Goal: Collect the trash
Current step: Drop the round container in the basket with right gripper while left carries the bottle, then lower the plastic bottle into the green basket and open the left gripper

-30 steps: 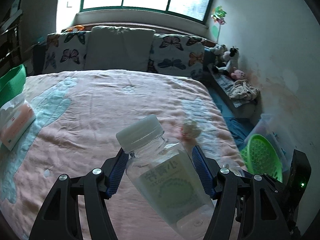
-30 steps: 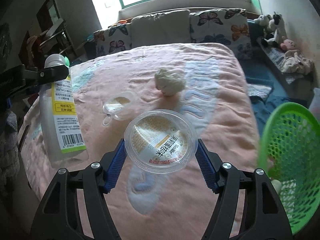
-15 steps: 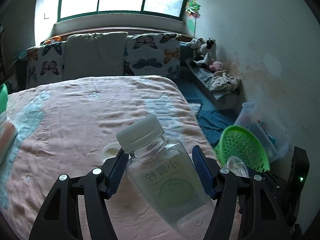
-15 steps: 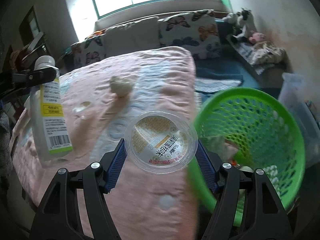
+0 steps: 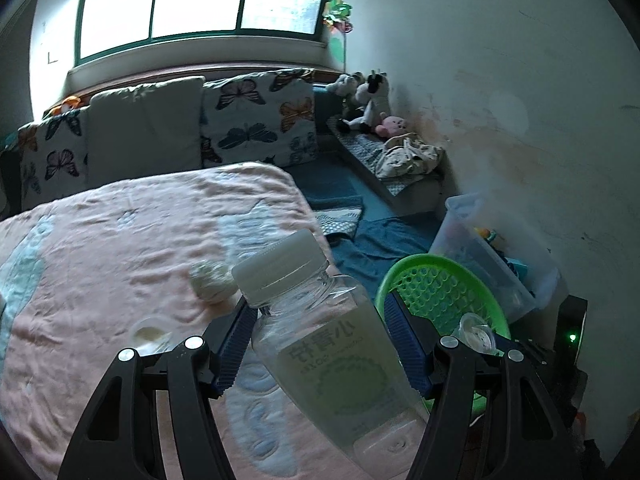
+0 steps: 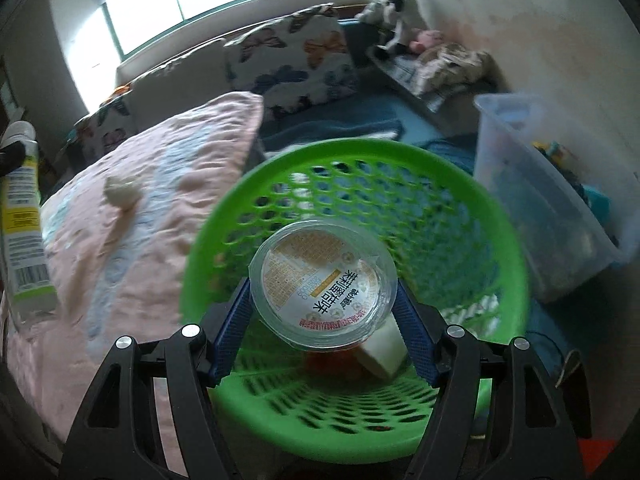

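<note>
My left gripper (image 5: 318, 308) is shut on a clear plastic bottle (image 5: 332, 344) with a white cap, tilted over the pink bed's right edge. The same bottle (image 6: 22, 216) shows at the far left of the right wrist view. My right gripper (image 6: 322, 292) hangs over the green mesh basket (image 6: 352, 152) with a round clear plastic cup (image 6: 322, 284) between its blue pads. Its jaws are opening, though the pads still touch the cup. The basket (image 5: 436, 280) stands on the floor beside the bed. A crumpled tissue (image 5: 210, 282) and a small clear lid (image 5: 150, 332) lie on the bed.
A clear storage bin (image 6: 548, 208) stands right of the basket against the wall. Inside the basket lie a white piece (image 6: 380, 354) and something red. Butterfly cushions line the bed's head, and stuffed toys sit on a low bench by the wall.
Both grippers have swung right from above the bed toward the basket. The right one now hangs over the basket, and the cup has turned between its pads. The left still holds the bottle.
</note>
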Demonstrator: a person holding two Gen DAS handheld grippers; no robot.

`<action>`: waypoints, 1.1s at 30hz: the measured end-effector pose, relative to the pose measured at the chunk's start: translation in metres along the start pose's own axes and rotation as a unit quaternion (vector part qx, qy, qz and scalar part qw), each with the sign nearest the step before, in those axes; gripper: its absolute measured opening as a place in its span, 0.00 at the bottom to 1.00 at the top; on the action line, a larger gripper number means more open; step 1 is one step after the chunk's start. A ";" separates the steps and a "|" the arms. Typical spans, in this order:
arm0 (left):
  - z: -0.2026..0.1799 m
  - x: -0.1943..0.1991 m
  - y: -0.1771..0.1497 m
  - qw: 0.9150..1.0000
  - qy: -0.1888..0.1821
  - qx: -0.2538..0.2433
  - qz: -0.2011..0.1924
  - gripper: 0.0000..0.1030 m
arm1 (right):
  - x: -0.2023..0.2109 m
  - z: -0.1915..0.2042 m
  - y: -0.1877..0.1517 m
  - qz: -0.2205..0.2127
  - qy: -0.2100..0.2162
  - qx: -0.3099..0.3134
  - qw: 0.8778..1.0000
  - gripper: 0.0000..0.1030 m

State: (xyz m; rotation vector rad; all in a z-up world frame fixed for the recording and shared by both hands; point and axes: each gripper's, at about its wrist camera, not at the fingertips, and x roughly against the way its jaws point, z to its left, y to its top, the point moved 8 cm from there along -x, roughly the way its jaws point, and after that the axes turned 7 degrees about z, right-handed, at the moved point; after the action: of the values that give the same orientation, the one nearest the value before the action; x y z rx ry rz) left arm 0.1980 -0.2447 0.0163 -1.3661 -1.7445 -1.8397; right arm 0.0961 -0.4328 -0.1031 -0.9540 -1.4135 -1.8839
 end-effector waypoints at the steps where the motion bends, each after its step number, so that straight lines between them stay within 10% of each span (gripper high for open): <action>1: -0.005 -0.002 0.002 1.000 -0.002 -0.003 0.000 0.61 | -0.001 -0.005 0.000 0.001 0.001 -0.005 1.000 0.68; 33: -0.136 -0.134 0.000 0.994 -0.039 -0.090 0.041 0.62 | 0.052 -0.061 -0.015 -0.058 -0.015 -0.029 0.998 0.76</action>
State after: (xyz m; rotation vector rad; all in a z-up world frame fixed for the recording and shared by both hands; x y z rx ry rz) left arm 0.2080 -0.4186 -0.0620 -1.5712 -1.5632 -1.9643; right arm 0.0422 -0.4893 -0.0791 -0.9509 -1.4664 -2.0133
